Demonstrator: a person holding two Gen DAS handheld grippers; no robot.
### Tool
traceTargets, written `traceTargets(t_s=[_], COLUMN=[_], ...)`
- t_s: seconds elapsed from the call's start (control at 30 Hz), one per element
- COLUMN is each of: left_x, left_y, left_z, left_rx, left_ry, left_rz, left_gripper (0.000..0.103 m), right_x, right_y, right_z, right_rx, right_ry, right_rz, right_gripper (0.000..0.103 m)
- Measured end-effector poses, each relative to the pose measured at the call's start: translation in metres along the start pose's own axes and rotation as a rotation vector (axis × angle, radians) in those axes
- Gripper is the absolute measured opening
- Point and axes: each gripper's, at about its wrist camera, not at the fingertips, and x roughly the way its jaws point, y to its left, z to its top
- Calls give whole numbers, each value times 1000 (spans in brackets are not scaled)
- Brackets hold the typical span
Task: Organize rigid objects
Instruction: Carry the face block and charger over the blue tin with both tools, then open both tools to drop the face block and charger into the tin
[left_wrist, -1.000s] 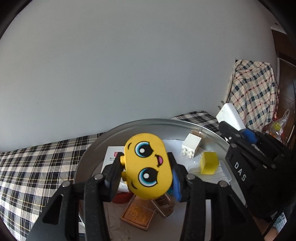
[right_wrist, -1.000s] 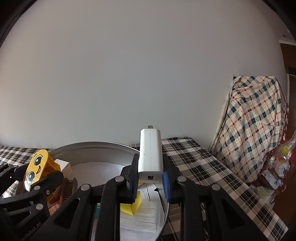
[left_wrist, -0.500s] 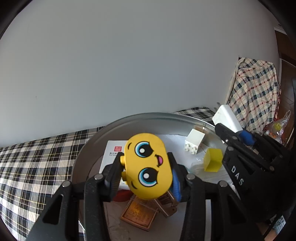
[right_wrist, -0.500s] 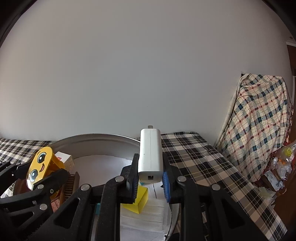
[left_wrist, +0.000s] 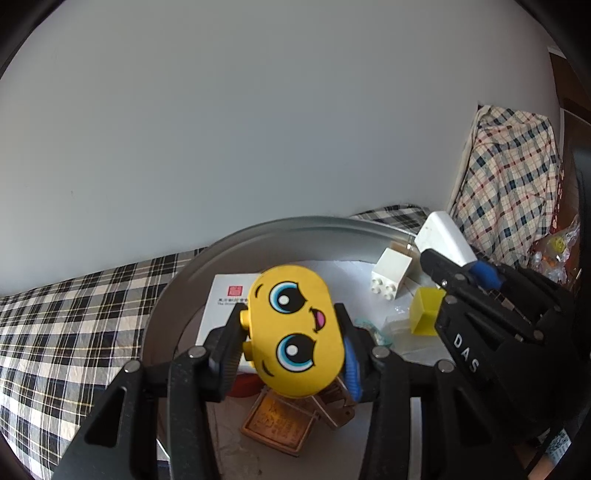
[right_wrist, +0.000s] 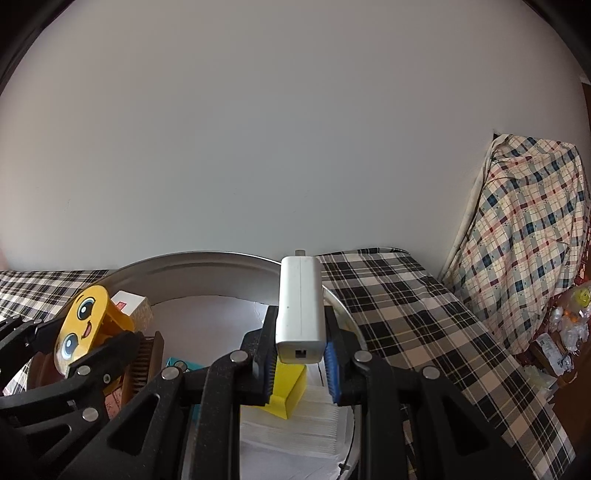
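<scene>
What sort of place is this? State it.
Likely a room at home: a checked tablecloth against a plain wall, a metal basin of household odds and ends, and furniture draped in plaid cloth.

You see a yellow face block (left_wrist: 293, 334) with blue eyes, white charger (right_wrist: 301, 308), yellow cube (left_wrist: 424, 312), white brick (left_wrist: 391, 271), silver basin (left_wrist: 177, 291), black-and-white plaid cloth (left_wrist: 66, 325) lower left, black grippers.

White charger (right_wrist: 300, 301) clamped upright in right gripper (right_wrist: 300, 354), above round metal tray (right_wrist: 207, 264), yellow block (right_wrist: 290, 384) below, left gripper (right_wrist: 85, 350) holding yellow face toy (right_wrist: 82, 325), checked cloth (right_wrist: 424, 332)
</scene>
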Motion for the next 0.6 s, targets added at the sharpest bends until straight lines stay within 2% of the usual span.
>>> traceTargets(t_s=[0.23,0.6], left_x=[9,11], left_y=[3,3], left_z=[-3,-4], left_rx=[2,17], left_ry=[56,58], left_rz=[3,20], left_gripper=[45,47], right_x=[3,5], right_y=[11,10], right_z=[-3,-4], right_rx=[-45,-27], right_ry=[32,42], right_rz=[50,112], right_gripper=[24,24])
